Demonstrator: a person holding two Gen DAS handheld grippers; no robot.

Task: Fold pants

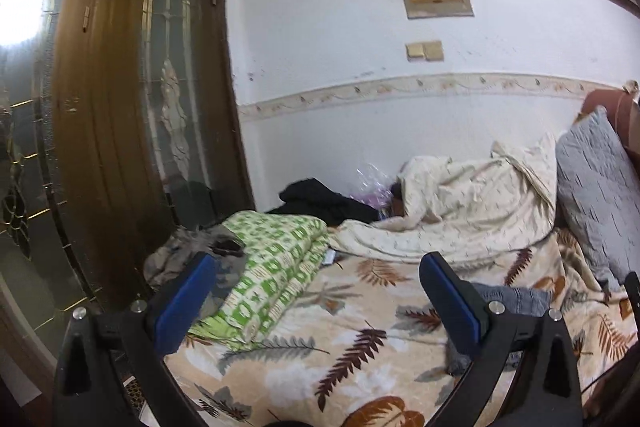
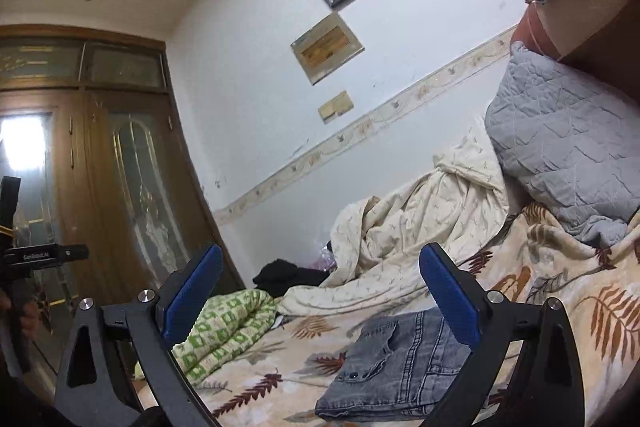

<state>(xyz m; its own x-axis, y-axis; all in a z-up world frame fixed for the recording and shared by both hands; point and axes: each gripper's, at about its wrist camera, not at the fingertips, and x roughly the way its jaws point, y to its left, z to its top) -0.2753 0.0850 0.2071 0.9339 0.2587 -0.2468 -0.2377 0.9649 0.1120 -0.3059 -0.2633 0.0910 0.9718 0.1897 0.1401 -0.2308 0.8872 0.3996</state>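
A pair of grey denim pants (image 2: 394, 367) lies folded in a flat stack on the leaf-print bedspread (image 2: 560, 307), waistband and button toward the lower left. My right gripper (image 2: 320, 291) is held above the bed just short of them, open, with nothing between its blue pads; its right finger covers the stack's right edge. In the left wrist view only a strip of the pants (image 1: 516, 299) shows behind the right finger. My left gripper (image 1: 316, 291) hangs open and empty over the bedspread (image 1: 360, 347), to the left of the pants.
A folded green-and-white quilt (image 1: 272, 267) lies at the bed's left edge, with a cream duvet (image 1: 460, 211), black clothing (image 1: 320, 203) and a grey pillow (image 1: 596, 187) behind. A brown glazed door (image 1: 120, 107) stands left of the bed. The other handle (image 2: 24, 255) shows at far left.
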